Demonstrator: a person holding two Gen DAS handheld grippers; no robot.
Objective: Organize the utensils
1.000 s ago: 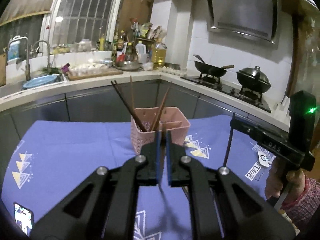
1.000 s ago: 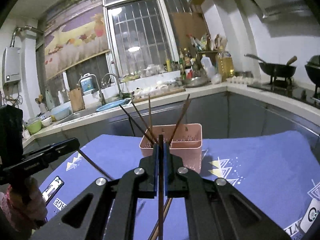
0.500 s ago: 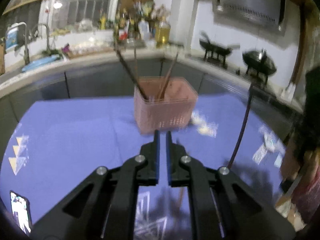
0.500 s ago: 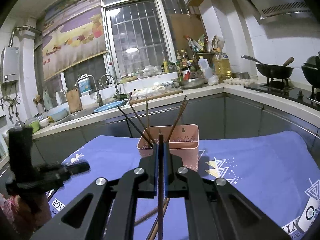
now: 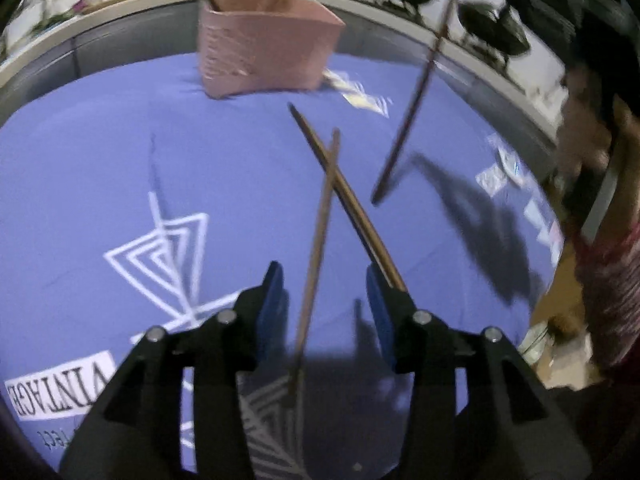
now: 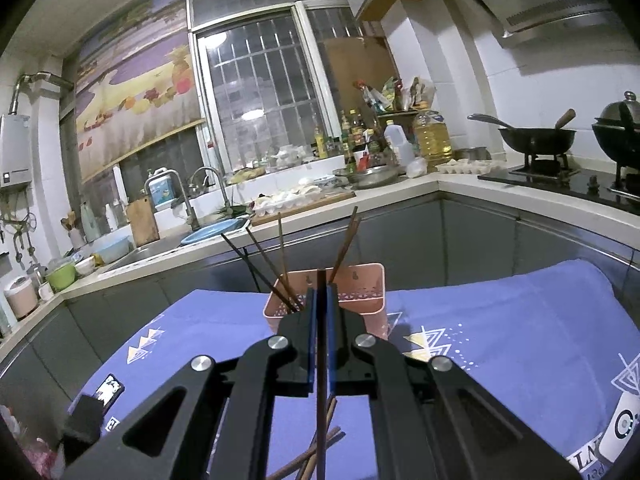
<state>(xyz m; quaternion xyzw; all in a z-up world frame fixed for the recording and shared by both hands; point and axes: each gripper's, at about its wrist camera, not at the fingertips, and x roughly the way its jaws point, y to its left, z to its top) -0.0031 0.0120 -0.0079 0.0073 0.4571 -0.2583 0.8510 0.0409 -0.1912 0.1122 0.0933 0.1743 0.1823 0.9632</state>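
1. Since 1 second ago the left gripper (image 5: 326,292) has tipped down toward the purple cloth (image 5: 120,168), and its jaws, then nearly together, are opening
2. Its blue pads (image 5: 274,300) stand apart with 1 loose chopstick (image 5: 316,248) lying on the cloth between them, no pad pressing it; a crossed pair of chopsticks (image 5: 348,196) runs under the right-hand pad
3. Right gripper (image 6: 320,316) is clamped on 1 dark chopstick (image 6: 321,364) held nearly upright, as it was before; the same stick shows in the left view (image 5: 416,100), its tip above the cloth
4. Beyond both grippers the pink utensil basket (image 6: 360,296) stands on the cloth, with 5 or so chopsticks (image 6: 276,268) leaning in it
5. More loose chopsticks (image 6: 316,454) lie on the cloth beneath the right gripper
6. A phone (image 6: 109,390) lies near the cloth's left edge
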